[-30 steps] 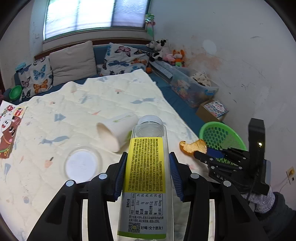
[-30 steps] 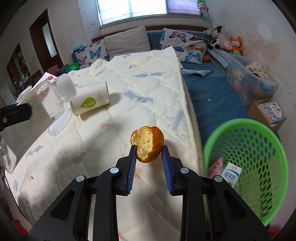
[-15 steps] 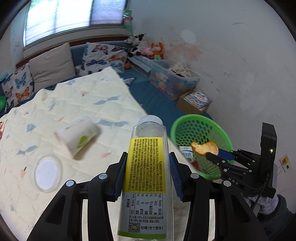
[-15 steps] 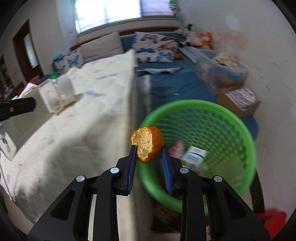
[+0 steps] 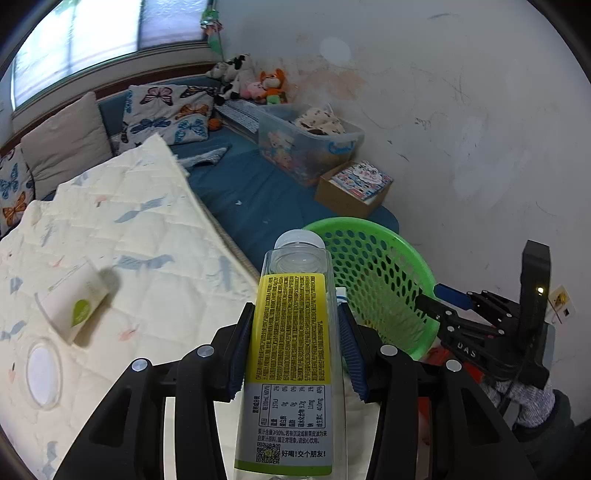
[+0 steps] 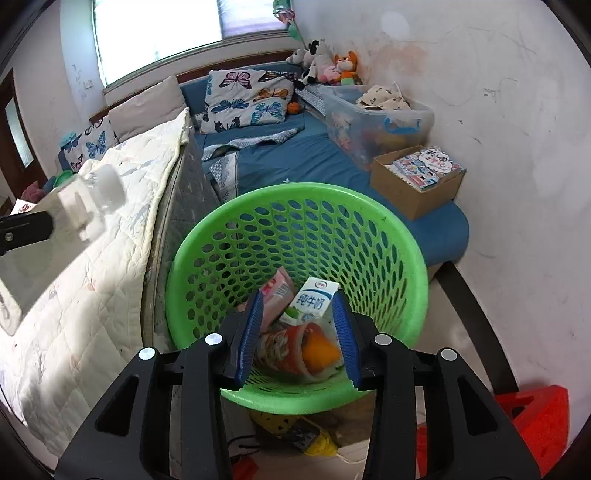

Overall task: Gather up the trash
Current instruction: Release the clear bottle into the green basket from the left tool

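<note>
With the right gripper (image 6: pixel 297 332) hanging spread and empty above the green basket (image 6: pixel 402 240), the left gripper (image 5: pixel 291 339) is clamping the plastic bottle (image 5: pixel 291 347) left of the rim, risking a miss onto the floor if released early.

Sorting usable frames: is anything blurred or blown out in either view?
Left wrist view: the bottle is sharp, the paper cup slightly smeared, the window overexposed. Right wrist view: the basket is crisp, the bottle at left blurred, the window blown out.
</note>
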`<state>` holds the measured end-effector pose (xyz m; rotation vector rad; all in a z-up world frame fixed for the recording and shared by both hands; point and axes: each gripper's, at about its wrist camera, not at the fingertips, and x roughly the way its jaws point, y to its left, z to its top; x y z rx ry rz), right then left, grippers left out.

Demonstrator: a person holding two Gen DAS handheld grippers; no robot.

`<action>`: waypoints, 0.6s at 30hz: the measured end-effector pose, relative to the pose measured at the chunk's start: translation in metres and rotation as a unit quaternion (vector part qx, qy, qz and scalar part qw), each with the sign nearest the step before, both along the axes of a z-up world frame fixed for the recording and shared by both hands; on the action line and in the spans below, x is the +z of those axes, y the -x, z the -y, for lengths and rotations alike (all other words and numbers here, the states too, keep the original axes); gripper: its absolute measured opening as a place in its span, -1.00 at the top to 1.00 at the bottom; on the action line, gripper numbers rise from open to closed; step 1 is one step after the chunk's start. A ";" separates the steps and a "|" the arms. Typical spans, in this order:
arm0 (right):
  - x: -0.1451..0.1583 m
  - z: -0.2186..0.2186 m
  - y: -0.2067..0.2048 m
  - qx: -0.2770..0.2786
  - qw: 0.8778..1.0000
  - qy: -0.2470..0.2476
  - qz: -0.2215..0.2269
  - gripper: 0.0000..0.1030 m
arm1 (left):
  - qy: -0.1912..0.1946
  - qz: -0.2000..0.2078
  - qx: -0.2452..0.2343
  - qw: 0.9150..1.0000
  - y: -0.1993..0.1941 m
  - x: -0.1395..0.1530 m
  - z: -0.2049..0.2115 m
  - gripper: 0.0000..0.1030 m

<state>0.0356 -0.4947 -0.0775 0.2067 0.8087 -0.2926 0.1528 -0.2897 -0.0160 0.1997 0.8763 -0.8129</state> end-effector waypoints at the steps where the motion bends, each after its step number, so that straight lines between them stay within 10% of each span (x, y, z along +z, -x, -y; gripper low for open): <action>1: 0.001 -0.001 0.002 0.000 1.000 0.002 0.002 0.22 | 0.000 -0.002 -0.004 1.000 0.001 -0.001 0.005 0.16; 18: 0.015 0.003 0.026 -0.009 1.000 0.000 0.029 0.13 | -0.012 -0.017 -0.031 0.999 0.001 -0.016 0.063 0.15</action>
